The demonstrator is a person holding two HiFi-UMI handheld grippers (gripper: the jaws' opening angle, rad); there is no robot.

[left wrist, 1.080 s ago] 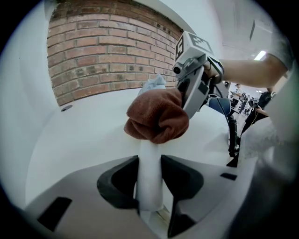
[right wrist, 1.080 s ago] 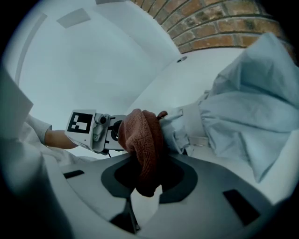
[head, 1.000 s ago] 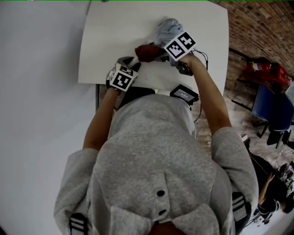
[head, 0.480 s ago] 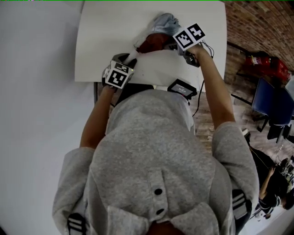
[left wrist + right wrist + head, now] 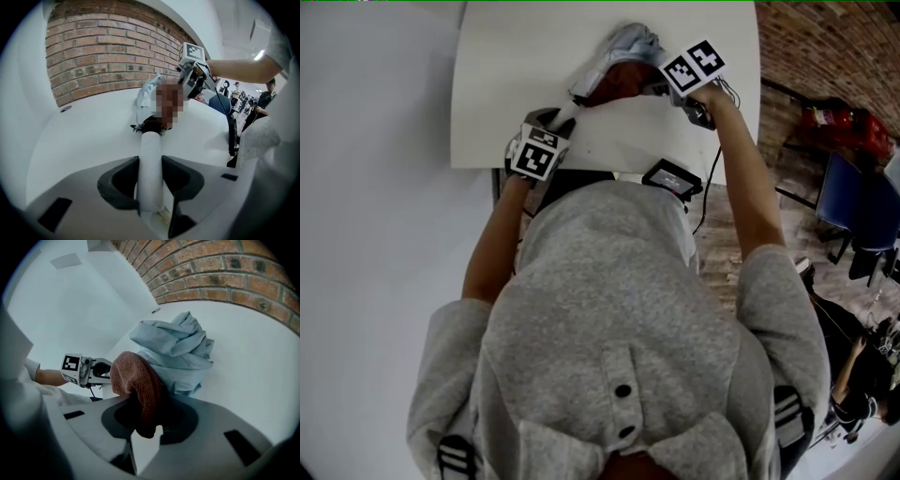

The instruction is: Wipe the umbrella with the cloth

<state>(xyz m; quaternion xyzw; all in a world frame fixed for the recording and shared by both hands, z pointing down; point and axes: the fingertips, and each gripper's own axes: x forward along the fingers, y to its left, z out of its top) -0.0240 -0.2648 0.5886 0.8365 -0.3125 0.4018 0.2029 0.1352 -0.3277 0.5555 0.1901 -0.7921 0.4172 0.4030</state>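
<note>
The left gripper had its fingers shut on the umbrella's white handle, holding it low over the counter. They stood fairly wide, but only because the handle filled the gap. From there the umbrella ran away across the counter, its pale blue canopy bunched in a loose heap near the brick wall. The right gripper had its fingers clamped on a rust-coloured cloth. The cloth bulged out ahead of them, right against the canopy's near side. Whether it pressed on the fabric could not be told.

The wiping step looked to be in hand, with one gripper steadying and the other working the cloth. The next move would call for drawing the cloth across the folds with light pressure, while the left grip stayed firm so the umbrella did not slide or roll.

A black device sat at the counter's near edge, close under the right arm. A cable hung from the right gripper beside it and could snag there on a long stroke. The crumpled folds would themselves be the main hindrance, likely to bunch up under the cloth. A blue chair stood well apart on the floor.
</note>
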